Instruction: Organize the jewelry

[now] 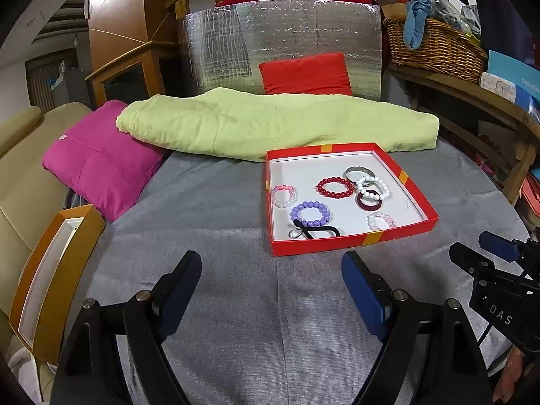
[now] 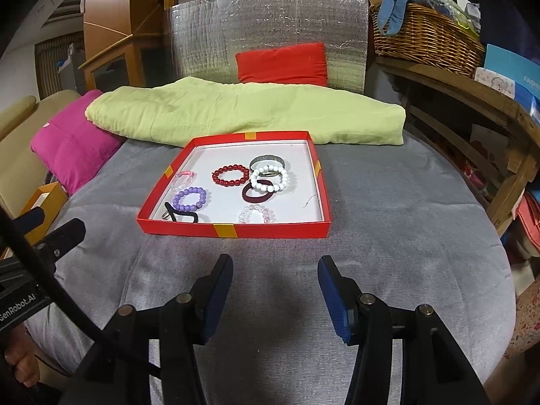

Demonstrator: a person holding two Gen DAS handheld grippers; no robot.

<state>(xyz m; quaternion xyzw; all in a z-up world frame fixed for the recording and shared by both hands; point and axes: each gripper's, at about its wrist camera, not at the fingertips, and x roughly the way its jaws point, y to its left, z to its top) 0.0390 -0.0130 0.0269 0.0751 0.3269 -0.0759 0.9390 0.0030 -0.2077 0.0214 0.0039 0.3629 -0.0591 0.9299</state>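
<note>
A red tray point(image 1: 351, 241) point(image 2: 236, 230) sits on the grey cloth. It holds a red bead bracelet point(image 1: 335, 187) point(image 2: 230, 175), a white bead bracelet point(image 1: 372, 188) point(image 2: 269, 178), a purple bead bracelet point(image 1: 309, 213) point(image 2: 189, 198), two pink-white bracelets point(image 1: 284, 195) point(image 1: 381, 221), a maroon band point(image 1: 368, 200), a silver bangle point(image 1: 358, 172) and a black hair tie point(image 1: 315, 231). My left gripper point(image 1: 271, 263) is open and empty, short of the tray. My right gripper point(image 2: 275, 268) is open and empty, just before the tray's front wall.
An orange box point(image 1: 50, 270) with a white inside lies at the left edge of the cloth. A magenta cushion point(image 1: 101, 158), a green folded blanket point(image 1: 270, 125) and a red cushion point(image 1: 305, 74) lie behind the tray. A wicker basket point(image 1: 435, 44) stands on the shelf at right.
</note>
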